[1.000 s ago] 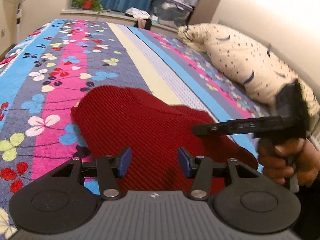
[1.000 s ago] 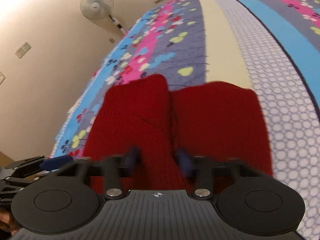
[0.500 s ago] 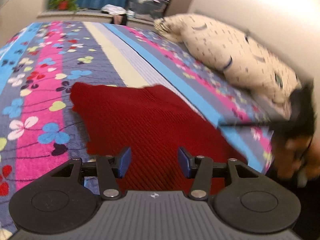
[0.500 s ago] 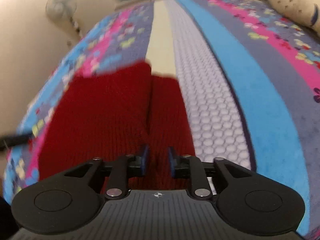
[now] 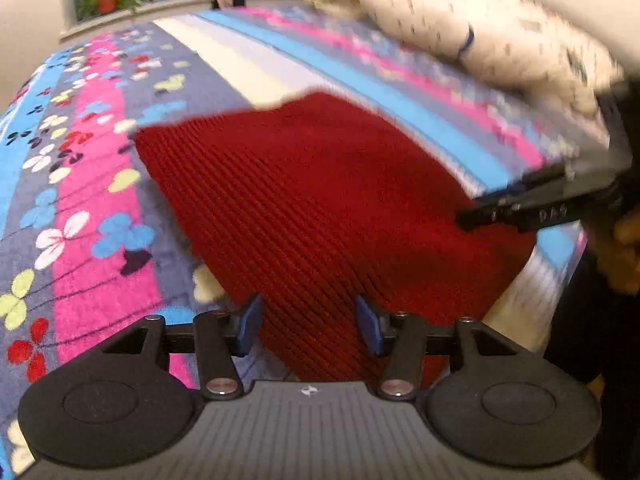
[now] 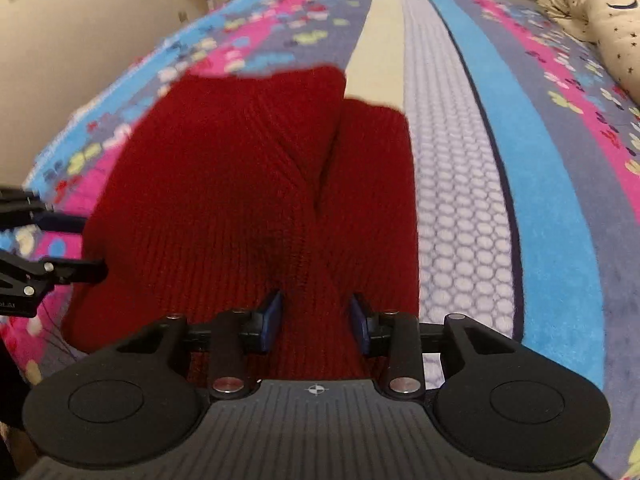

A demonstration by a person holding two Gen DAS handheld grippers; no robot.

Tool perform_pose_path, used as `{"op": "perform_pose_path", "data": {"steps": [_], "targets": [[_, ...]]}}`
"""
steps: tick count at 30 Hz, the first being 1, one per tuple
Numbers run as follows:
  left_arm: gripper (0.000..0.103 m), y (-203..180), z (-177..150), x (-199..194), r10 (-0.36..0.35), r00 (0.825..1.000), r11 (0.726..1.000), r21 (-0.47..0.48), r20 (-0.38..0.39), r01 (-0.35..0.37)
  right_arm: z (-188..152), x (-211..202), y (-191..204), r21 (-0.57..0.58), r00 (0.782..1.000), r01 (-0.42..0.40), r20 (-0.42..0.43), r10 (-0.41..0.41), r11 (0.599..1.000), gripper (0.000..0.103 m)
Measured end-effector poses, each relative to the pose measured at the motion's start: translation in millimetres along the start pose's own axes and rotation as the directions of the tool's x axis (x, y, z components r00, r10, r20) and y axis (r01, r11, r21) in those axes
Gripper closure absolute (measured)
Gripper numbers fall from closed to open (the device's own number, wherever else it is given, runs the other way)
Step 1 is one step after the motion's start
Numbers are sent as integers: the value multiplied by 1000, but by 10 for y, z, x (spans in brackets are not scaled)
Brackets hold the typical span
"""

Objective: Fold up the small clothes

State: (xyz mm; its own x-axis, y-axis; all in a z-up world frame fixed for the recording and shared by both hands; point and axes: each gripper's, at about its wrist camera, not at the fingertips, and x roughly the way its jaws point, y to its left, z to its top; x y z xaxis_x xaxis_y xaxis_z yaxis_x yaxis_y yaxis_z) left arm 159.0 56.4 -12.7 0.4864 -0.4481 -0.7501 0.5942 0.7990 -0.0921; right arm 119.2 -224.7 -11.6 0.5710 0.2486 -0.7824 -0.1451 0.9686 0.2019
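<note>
Lying lengthwise along bedspread stripes (image 6: 460, 200), red knit garment (image 6: 240, 184)

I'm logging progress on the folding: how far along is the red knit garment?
Done: the red knit garment lies on the bedspread with two parts side by side, a crease between them. In hand: nothing; the left gripper and right gripper hover with jaws open. Left: any remaining fold.

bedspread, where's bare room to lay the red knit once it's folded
Free: the cream and honeycomb stripes between the red knit garment and the blue stripe; also the floral stretch on the garment's other side. Crowded: the edge by the star-print pillow, and the near end where both grippers, left and right, hover.
</note>
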Motion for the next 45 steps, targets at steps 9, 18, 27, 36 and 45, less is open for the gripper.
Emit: {"op": "perform_pose_path", "data": {"steps": [9,18,27,36,45], "targets": [[79,117,331,-16,24,989,990,-139,146,-3,-51,114,72,-74,998,44,-46,-48,996,62],[83,261,302,145,39,995,981,-194,90,-21,-28,128,-16,-9,999,5,-34,-5,1000,61],[79,94,299,202,-27,997,987,-158,71,38,124,-143,-399,278,969,-185,212,127,943,43],[44,366,332,72,-8,992,962,-269,124,41,169,144,-330,261,992,-70,115,41,963,25],[21,739,364,199,4,995,886,-462,97,41,335,245,-743,445,990,-61,142,-4,894,25]]}}
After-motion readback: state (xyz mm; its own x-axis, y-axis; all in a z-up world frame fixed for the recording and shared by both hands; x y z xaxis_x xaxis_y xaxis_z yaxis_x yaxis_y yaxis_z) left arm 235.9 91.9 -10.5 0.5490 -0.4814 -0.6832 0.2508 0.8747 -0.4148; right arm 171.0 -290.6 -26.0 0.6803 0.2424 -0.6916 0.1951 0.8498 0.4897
